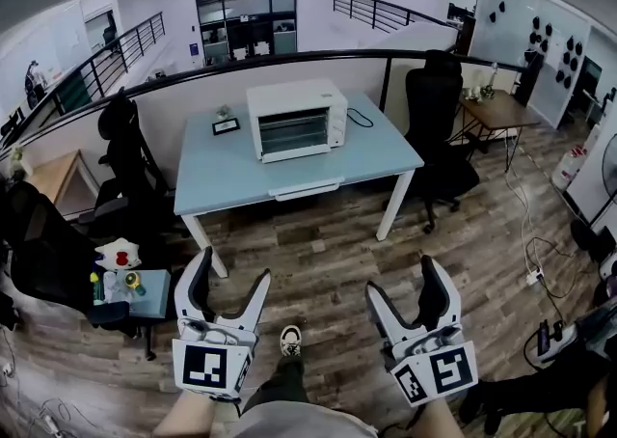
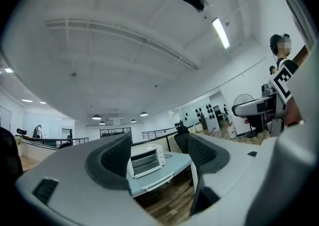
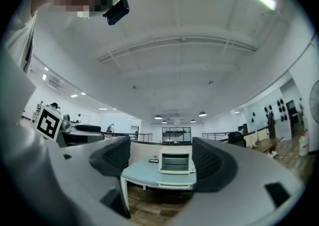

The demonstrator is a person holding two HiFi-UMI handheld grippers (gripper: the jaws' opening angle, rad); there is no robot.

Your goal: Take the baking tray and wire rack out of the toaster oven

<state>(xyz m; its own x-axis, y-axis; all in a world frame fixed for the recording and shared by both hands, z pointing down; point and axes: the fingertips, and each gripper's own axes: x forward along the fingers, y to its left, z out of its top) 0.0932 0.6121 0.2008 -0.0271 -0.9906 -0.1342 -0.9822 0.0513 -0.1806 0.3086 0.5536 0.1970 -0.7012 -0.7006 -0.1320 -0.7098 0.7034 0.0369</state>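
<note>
A white toaster oven (image 1: pixel 294 119) stands with its glass door closed on the far side of a light blue table (image 1: pixel 231 176); the tray and rack inside cannot be made out. The toaster oven (image 2: pixel 145 161) shows small between the left jaws, and the toaster oven (image 3: pixel 175 162) shows likewise between the right jaws. My left gripper (image 1: pixel 229 284) and right gripper (image 1: pixel 402 278) are held low over the wooden floor, well short of the table. Both are open with nothing between their jaws.
Black office chairs stand left (image 1: pixel 123 161) and right (image 1: pixel 436 118) of the table. A small picture frame (image 1: pixel 227 125) lies on the table beside the oven. A low stool (image 1: pixel 130 291) with bottles is at the left. Cables and a power strip (image 1: pixel 533 275) lie on the floor at the right.
</note>
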